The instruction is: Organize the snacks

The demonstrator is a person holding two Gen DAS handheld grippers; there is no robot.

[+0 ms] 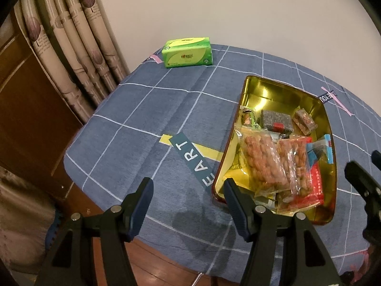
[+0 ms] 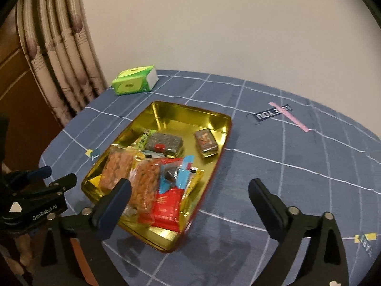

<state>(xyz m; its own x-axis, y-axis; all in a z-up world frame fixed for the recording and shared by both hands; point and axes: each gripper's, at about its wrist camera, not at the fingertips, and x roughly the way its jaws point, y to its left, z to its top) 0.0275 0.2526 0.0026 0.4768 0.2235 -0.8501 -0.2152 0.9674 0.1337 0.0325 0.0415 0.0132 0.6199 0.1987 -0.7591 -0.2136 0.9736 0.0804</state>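
Note:
A gold tin tray [image 1: 259,90] [image 2: 181,112] sits on the blue checked tablecloth and holds several snack packets. Two clear bags of peanuts [image 1: 264,164] [image 2: 119,169] lie at its near end beside a red packet [image 2: 166,205] and a blue packet [image 2: 183,174]. A dark grey packet [image 1: 276,119] [image 2: 164,140] and a small brown box [image 2: 206,141] lie farther back. My left gripper [image 1: 188,186] is open and empty, above the cloth at the tray's near left corner. My right gripper [image 2: 190,190] is open and empty above the tray's near end.
A green tissue pack [image 1: 187,52] [image 2: 134,79] lies at the table's far left corner. Patterned curtains [image 1: 71,47] and a brown wooden panel stand left of the table. The table edge runs close below both grippers. The right gripper's body shows at the right edge of the left wrist view [image 1: 364,186].

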